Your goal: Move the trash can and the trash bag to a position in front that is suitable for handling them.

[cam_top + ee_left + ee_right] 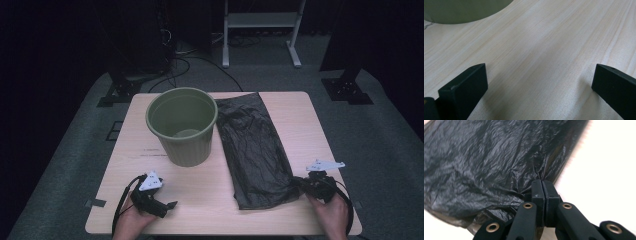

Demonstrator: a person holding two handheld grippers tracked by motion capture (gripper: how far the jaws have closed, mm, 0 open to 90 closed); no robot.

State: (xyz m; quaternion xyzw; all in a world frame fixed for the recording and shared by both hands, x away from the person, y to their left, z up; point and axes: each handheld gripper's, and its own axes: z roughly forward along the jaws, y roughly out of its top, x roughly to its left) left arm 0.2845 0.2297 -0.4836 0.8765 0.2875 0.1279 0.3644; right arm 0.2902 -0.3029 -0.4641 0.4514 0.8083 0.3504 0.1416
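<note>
Nearest to me, my right tool (pixel 303 184) is pinched shut on the near right corner of the black bin bag (pixel 255 150); in the right gripper view the two jaws sit pressed together with a fold of the thin plastic (pixel 499 165) gathered between them, so I judge this is a grip taken at the edge to lift or shake the bag open rather than to drag it. A corner is a sensible place to hold, since the film is slack and crumpled and would bunch anywhere else. My left tool (pixel 165 205) rests low at the near left of the wooden surface (pixel 295 107), its jaws standing wide with nothing between them; the left gripper view shows bare wood (pixel 544 55) between the two black pads, which suggests that hand is waiting to take a second edge of the bag. The bag itself lies flat along the right half of the surface, reaching from the near edge toward the far one. Just beside it on the left, touching or nearly so, stands the green waste bin (pixel 182 125), upright and empty, its mouth open to take the bag as a liner, I judge. Beyond the surface lie grey carpet and a white stand frame (pixel 262 25).
</note>
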